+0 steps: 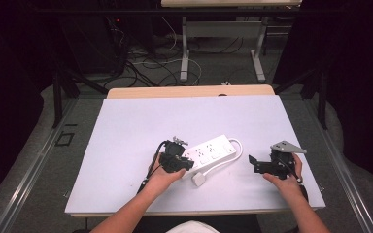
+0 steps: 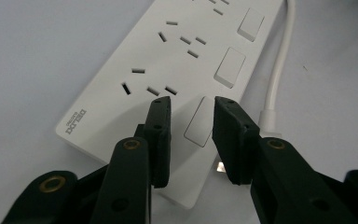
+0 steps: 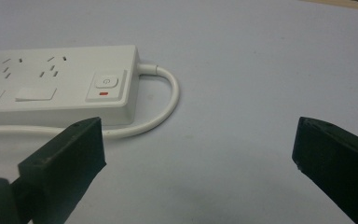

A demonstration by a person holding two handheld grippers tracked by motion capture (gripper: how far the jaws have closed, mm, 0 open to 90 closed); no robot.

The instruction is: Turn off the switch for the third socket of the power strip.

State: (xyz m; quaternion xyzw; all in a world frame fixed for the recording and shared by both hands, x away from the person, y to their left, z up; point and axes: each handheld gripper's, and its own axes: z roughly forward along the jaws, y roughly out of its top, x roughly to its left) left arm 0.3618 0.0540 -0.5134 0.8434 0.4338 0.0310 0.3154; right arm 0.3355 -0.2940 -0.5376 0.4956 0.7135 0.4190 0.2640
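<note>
The left gripper (image 2: 191,135) hovers over the near end of the white power strip (image 2: 177,60), jaws slightly parted above a rocker switch (image 2: 198,122), gripping nothing. The right gripper (image 3: 198,158) sits well right of the strip, jaws spread wide and empty.

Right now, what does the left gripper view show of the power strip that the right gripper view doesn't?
The left gripper view shows the left hand-held gripper, jaws slightly apart with nothing between them, over a switch, plus the brand lettering at the strip's end. The right gripper view shows the round power button with its red mark, the cord looping out, and the right hand-held gripper standing wide open. Both show the white power strip on the pale table.
</note>
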